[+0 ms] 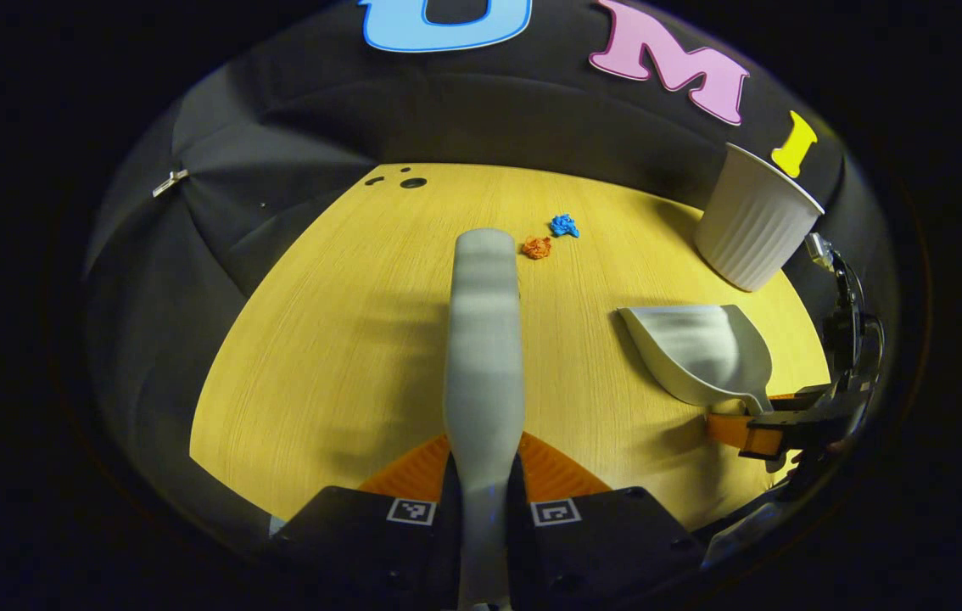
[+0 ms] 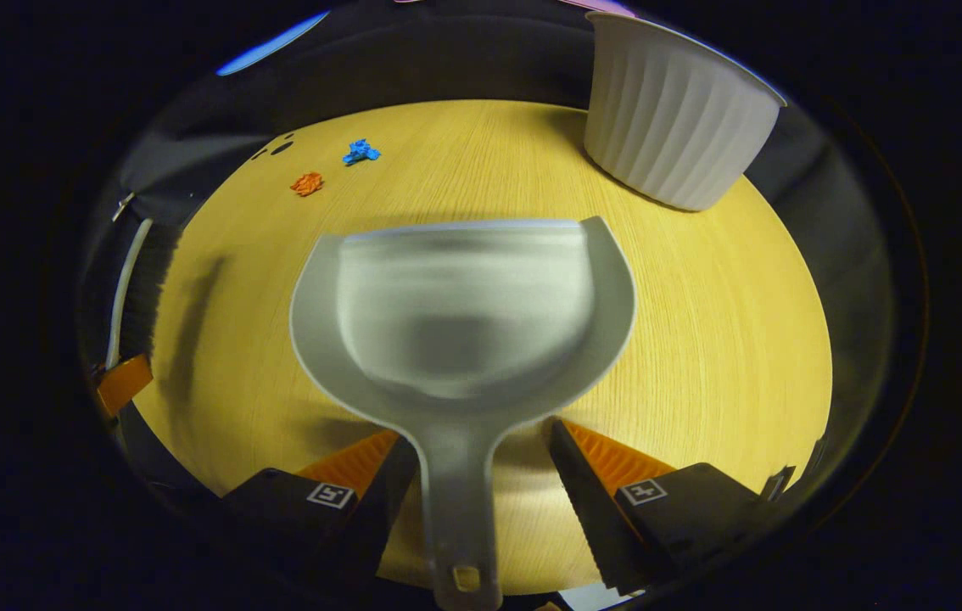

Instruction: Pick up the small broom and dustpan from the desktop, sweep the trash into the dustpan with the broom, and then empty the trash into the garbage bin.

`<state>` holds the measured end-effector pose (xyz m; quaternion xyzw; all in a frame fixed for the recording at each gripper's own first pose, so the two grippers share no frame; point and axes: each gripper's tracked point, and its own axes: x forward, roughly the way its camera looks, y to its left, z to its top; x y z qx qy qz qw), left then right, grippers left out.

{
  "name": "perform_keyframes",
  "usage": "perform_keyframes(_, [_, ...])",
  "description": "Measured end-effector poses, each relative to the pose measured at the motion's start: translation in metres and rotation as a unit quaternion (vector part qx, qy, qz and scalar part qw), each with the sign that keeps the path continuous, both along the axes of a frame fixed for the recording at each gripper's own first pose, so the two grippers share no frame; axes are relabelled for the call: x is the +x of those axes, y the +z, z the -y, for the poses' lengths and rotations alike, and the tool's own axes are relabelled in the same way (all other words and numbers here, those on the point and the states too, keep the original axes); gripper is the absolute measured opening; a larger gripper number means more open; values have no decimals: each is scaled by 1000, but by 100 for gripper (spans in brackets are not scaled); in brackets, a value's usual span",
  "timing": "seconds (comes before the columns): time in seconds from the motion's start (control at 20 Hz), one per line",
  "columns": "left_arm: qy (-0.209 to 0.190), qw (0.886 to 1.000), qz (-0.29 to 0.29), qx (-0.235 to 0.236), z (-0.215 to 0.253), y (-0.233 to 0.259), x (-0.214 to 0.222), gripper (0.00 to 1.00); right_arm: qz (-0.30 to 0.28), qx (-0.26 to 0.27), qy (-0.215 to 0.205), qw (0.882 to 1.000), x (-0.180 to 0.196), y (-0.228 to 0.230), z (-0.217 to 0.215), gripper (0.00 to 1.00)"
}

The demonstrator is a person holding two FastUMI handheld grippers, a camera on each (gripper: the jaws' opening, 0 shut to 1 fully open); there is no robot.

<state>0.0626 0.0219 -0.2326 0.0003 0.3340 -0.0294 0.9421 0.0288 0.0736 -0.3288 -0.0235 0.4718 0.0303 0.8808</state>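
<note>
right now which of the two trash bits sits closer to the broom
The orange scrap, just off the broom tip; the blue scrap lies beyond it, toward the white bin.

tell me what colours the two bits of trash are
One orange, one blue; clearest in the left gripper view.

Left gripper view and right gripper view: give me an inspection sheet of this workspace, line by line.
Surface: wooden table, small holes near its far edge.
Job's things: broom and dustpan at the near side; orange scrap and blue scrap close together on the table; white ribbed bin upright at far right.
Clutter: nothing seen.
Grippers: left gripper shut on the broom; right gripper open, jaws apart around the dustpan's handle.
Cables: a wire loops above the right gripper.
Surroundings: black cloth wall with a metal clip.
</note>
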Motion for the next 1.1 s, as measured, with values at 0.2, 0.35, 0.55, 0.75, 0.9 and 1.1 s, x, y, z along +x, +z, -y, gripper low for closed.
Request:
perform_keyframes(0.2, [13,1000,-7,-6,0,-4,-3,27,-8,3,-10,1000,5,1,-2,82])
perform_keyframes(0.35, [17,1000,-12,-8,2,-3,1,27,-5,6,-13,1000,10,3,0,54])
perform_keyframes(0.55, [9,1000,-23,-5,4,-4,14,27,-9,10,17,1000,10,2,0,39])
perform_keyframes(0.75, [-2,998,-42,37,-13,-2,46,27,0,12,56,998,10,2,2,37])
perform_keyframes(0.9, [-6,998,-47,46,-18,2,82,27,0,3,84,996,6,1,8,37])
perform_keyframes(1.1, [-29,996,-49,71,-22,8,140,27,-10,-1,97,995,1,4,19,36])
